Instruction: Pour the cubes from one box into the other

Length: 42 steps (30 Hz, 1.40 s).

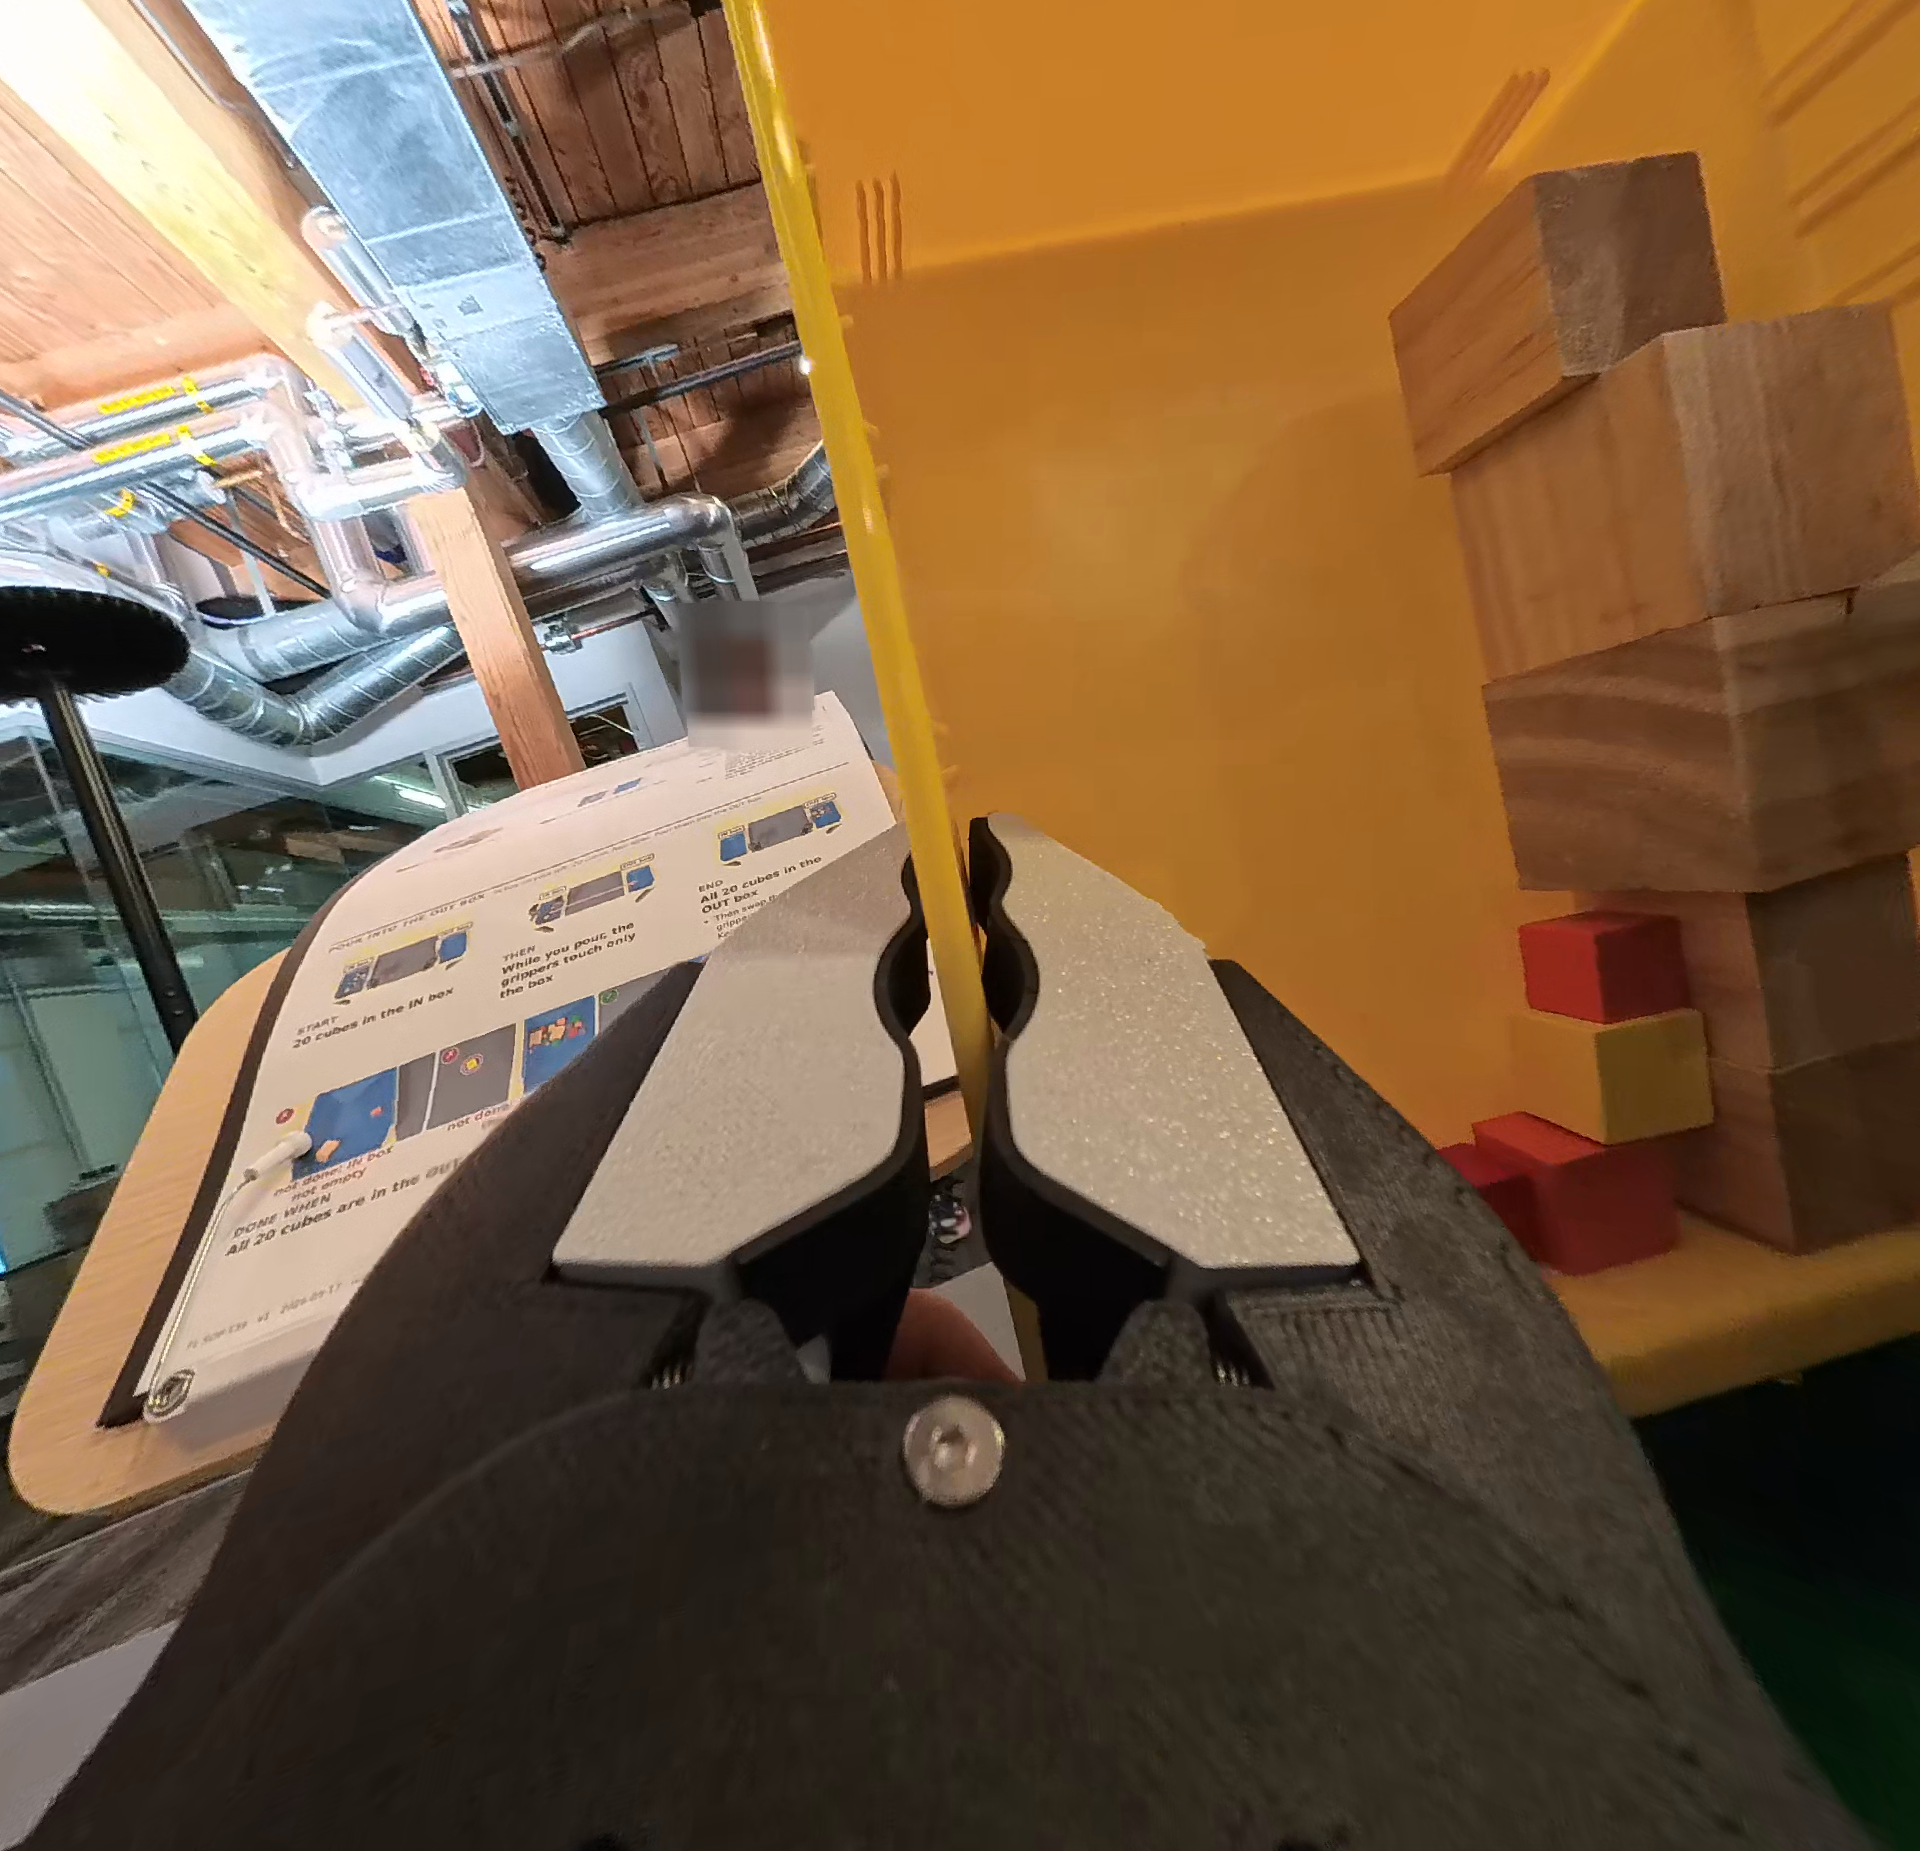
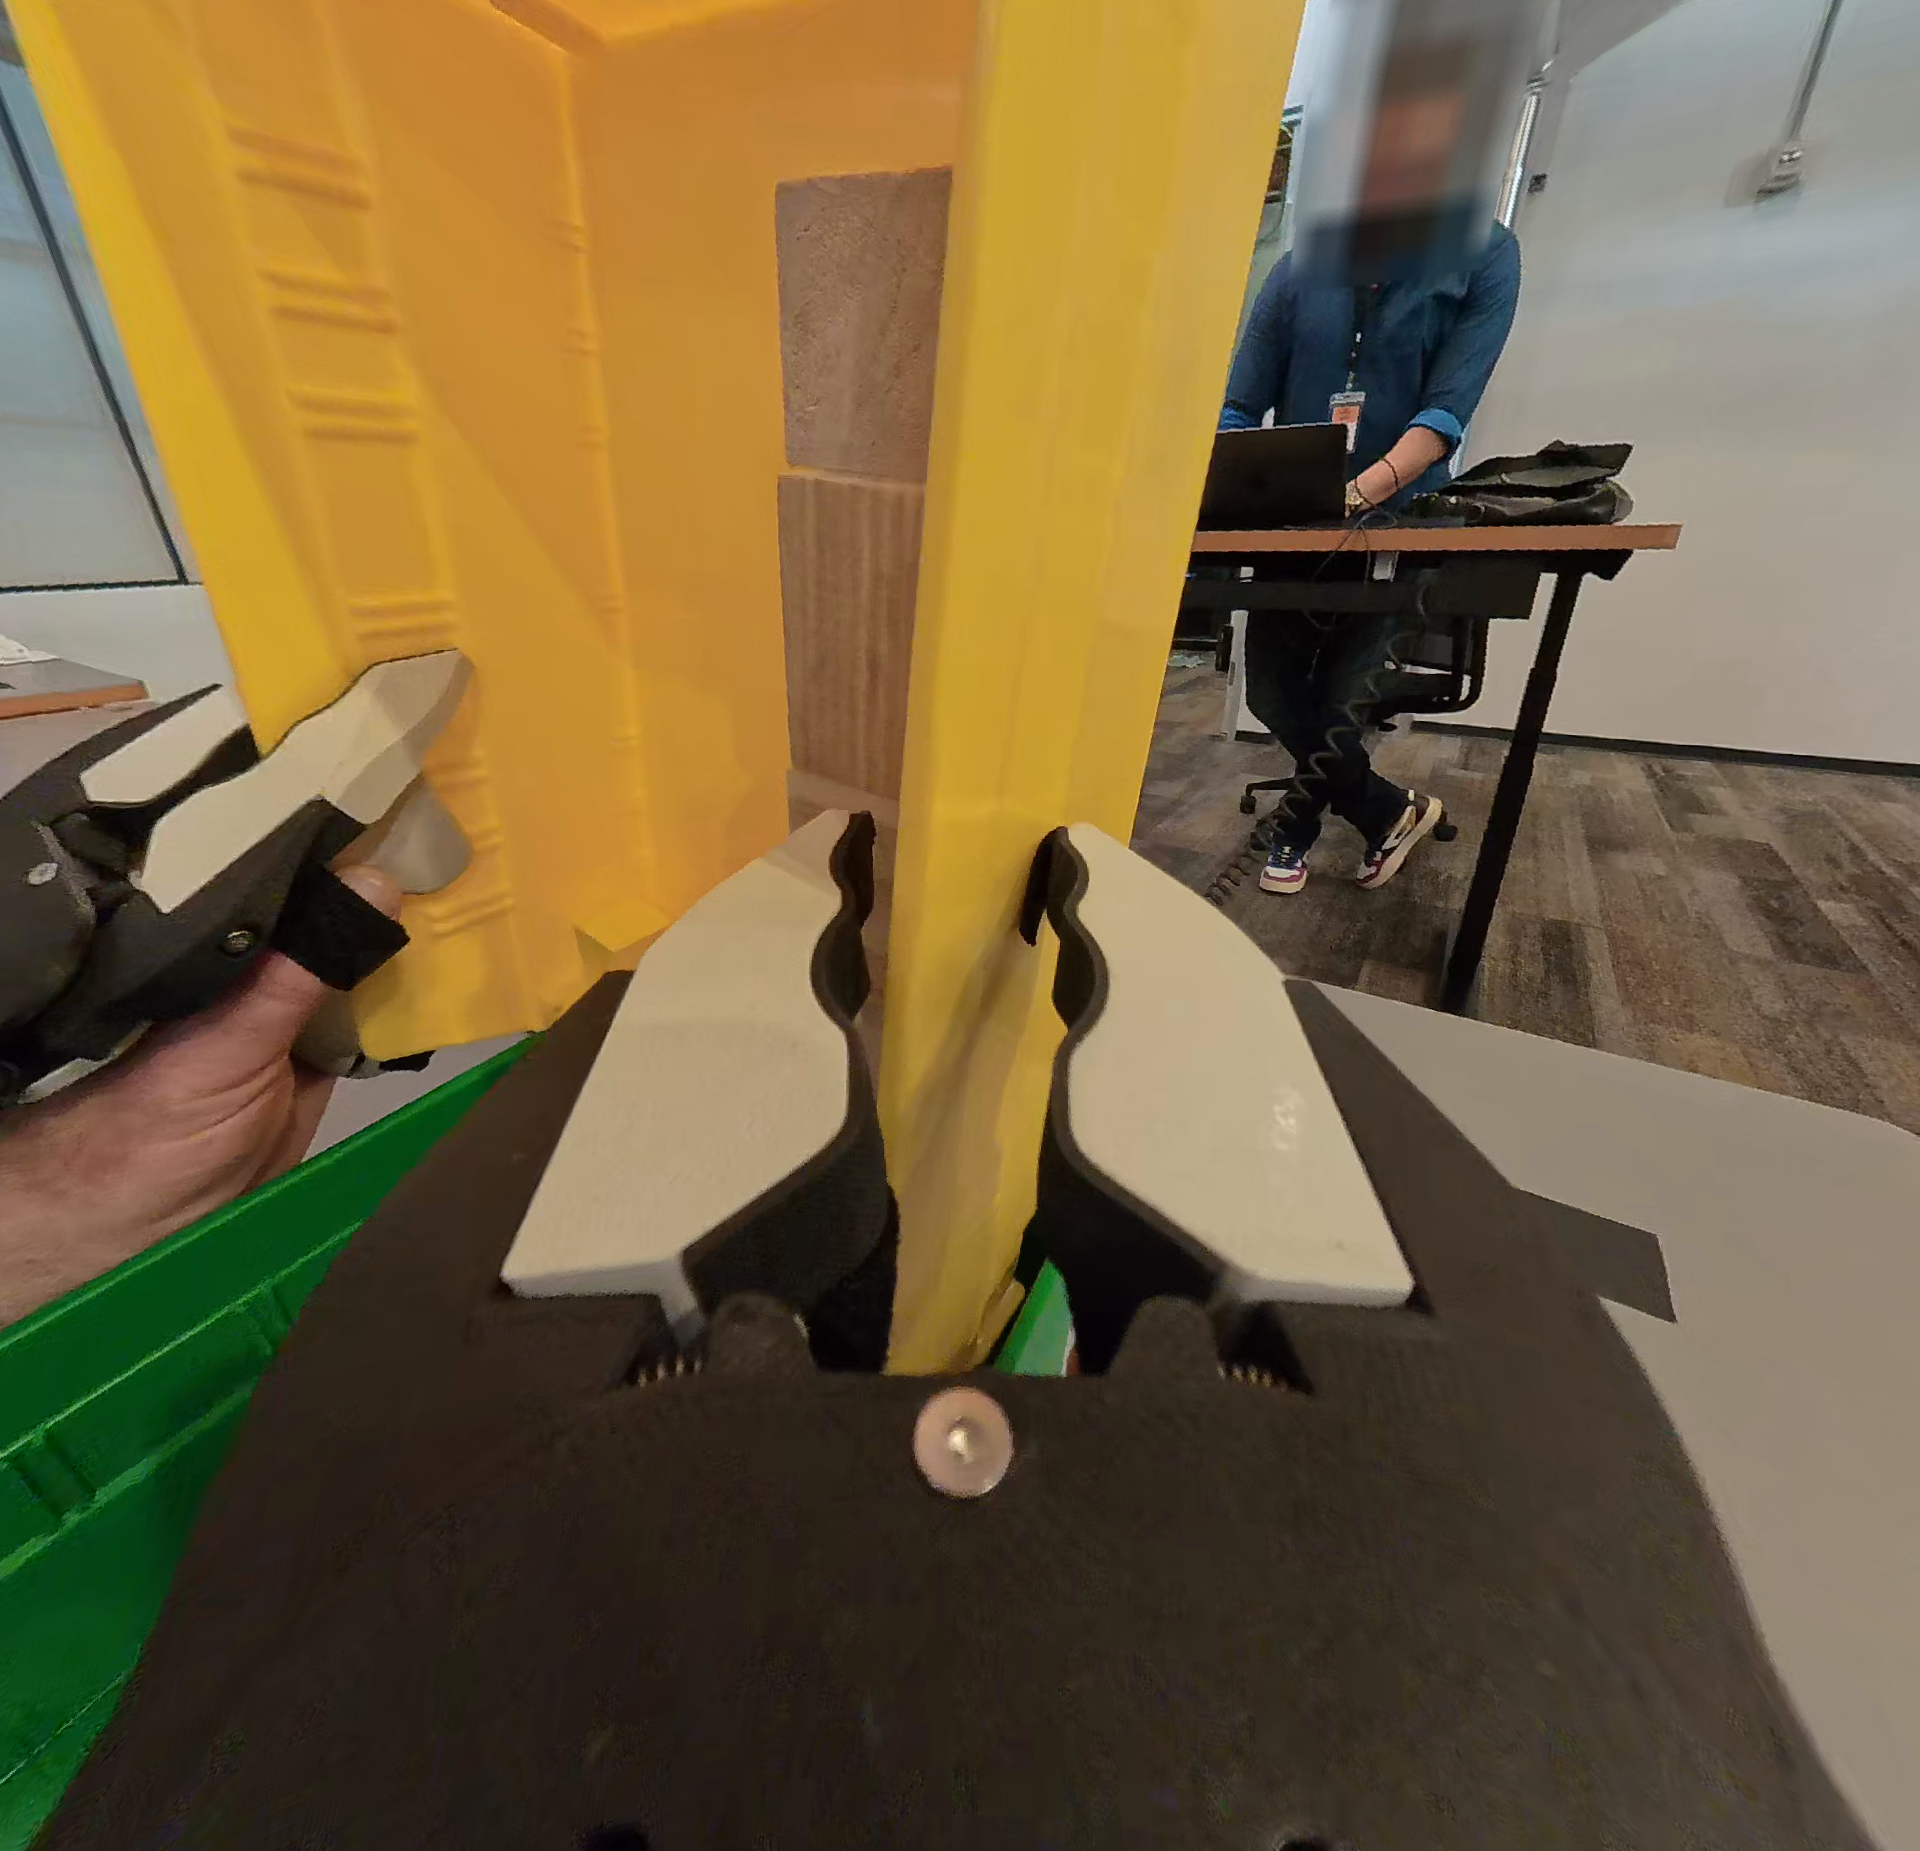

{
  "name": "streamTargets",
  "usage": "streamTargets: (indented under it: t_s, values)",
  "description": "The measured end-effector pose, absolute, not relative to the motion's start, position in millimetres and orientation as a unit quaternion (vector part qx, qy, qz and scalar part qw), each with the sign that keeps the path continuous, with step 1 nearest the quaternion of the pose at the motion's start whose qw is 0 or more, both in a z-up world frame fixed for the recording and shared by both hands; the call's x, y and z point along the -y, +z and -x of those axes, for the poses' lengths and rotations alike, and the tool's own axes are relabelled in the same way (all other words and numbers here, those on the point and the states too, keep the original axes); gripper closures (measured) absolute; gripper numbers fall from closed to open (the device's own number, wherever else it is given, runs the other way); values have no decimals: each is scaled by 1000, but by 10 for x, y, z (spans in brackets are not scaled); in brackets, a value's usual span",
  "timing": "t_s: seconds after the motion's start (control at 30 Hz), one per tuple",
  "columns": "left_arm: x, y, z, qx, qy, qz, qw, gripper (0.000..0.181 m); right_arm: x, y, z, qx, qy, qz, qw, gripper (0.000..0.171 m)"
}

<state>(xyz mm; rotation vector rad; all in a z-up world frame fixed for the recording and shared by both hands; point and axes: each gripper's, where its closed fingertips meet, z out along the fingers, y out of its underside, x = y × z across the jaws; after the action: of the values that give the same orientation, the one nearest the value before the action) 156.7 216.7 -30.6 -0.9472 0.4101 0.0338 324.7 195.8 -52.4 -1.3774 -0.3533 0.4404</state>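
Observation:
A yellow box [image 1: 1143, 451] is tipped steeply on its side. My left gripper [image 1: 971, 845] is shut on one thin wall of it. My right gripper [image 2: 956, 845] is shut on the opposite wall [image 2: 1081, 451]. Inside, several plain wooden cubes [image 1: 1662, 513] are stacked against the low side, with red cubes [image 1: 1579, 1199] and a yellow cube [image 1: 1616, 1074] below them. Two wooden cubes [image 2: 857, 471] show in the right wrist view. A green box [image 2: 156, 1386] lies under the yellow box. The left gripper [image 2: 416, 741] also shows in the right wrist view, held by a hand.
A printed instruction sheet [image 1: 499, 1022] lies on a wooden board [image 1: 104, 1282] left of the yellow box. A grey tabletop [image 2: 1714, 1282] lies to the right. A person [image 2: 1371, 430] stands behind a desk [image 2: 1455, 539] with a laptop. Pipes and ducts [image 1: 395, 243] run overhead.

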Motion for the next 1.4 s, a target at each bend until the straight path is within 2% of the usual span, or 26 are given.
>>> streamTargets:
  t_s: [0.13,0.3,0.6,0.73,1.1,1.4]
  values:
    - [-2136,-313,-1591,-206,24,446,871,177,-1971,-519,-3274,159,189,638,729,137]
    - [-2108,-312,-1619,-211,18,437,874,177,-1963,-380,-3382,118,196,637,736,152]
    - [-2165,-330,-1599,-199,-10,467,862,171,-1948,-158,-3352,129,150,603,773,159]
    - [-2205,-359,-1587,-201,-25,479,854,170,-1938,-56,-3312,150,140,583,787,159]
    - [-2209,-386,-1599,-212,-5,448,868,172,-1982,-278,-3351,146,166,581,783,157]
    - [-2257,-416,-1588,-213,25,442,871,175,-1988,-440,-3308,156,189,604,758,148]
